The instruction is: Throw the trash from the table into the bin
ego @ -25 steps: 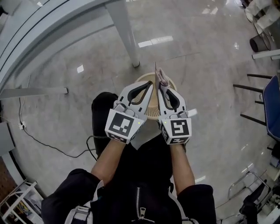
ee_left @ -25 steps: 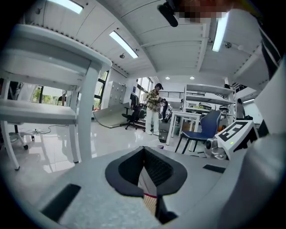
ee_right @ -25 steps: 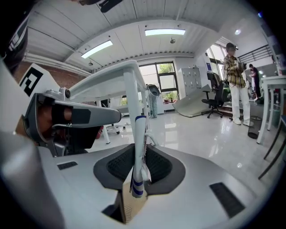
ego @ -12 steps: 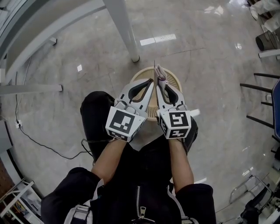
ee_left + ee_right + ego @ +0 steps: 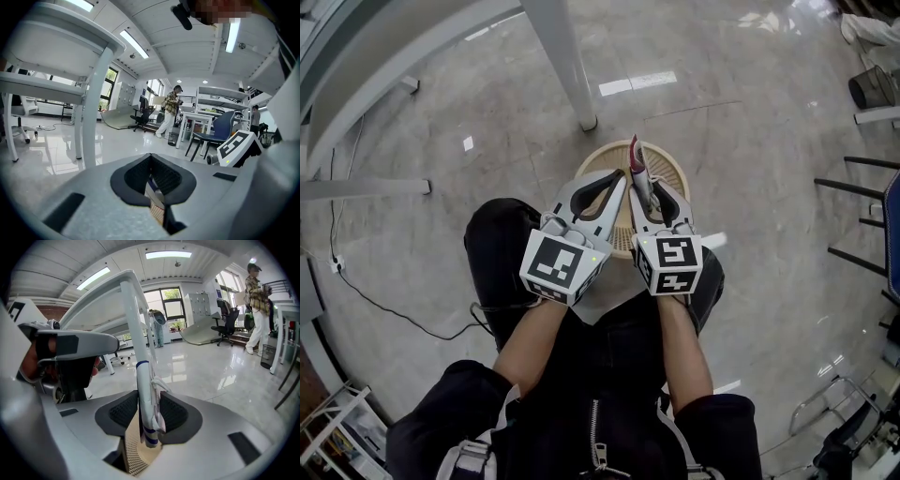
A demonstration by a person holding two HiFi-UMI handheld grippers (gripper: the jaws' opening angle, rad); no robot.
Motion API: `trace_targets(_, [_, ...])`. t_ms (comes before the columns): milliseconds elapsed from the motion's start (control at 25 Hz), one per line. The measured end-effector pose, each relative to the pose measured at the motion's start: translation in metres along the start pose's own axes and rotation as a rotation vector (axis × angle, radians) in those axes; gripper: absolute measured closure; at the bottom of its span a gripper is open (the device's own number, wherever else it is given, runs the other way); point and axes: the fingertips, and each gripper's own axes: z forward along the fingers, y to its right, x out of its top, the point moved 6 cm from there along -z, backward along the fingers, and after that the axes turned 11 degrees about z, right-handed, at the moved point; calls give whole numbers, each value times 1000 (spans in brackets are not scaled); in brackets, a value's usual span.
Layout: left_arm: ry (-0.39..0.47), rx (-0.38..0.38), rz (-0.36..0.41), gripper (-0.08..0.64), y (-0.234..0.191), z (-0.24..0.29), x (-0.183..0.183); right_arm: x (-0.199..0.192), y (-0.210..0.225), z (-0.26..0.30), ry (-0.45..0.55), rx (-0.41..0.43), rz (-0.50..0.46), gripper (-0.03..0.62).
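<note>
Under me the pale floor (image 5: pixel 750 112) runs wide on every side, and that is where a miss would land. One leg of the bench (image 5: pixel 567 66) stands just beyond the bin, near enough to knock aside anything that drifts that way. Between that leg and my feet sits the woven bin (image 5: pixel 673 176), and from above both tools look to be over its mouth. I judge that only loosely, since height is hard to read from here. My left tool (image 5: pixel 623 175) is pressed together with nothing in it, its tips just beside the right tool's, so a falling piece could catch on it. My right tool (image 5: pixel 649 186) has just been easing its jaws apart. The wrapper (image 5: pixel 144 390), white with blue bands, stands upright between the pads, loose rather than clamped as far as I can tell. The worst risk is that so light a thing will not fall cleanly. Its crumpled knot may cling to the ribbed pad, or the long end may tip forward and flutter past the far rim.
</note>
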Motion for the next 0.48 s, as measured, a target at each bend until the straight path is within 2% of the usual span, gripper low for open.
trace_targets(240, [4,-12,-3,552,2,1,-1,-10,5,2,-21,-8,15,386])
trace_targets(480, [6,-9,1,552,8,-1,0,-10,6,-5,0,4,19,376])
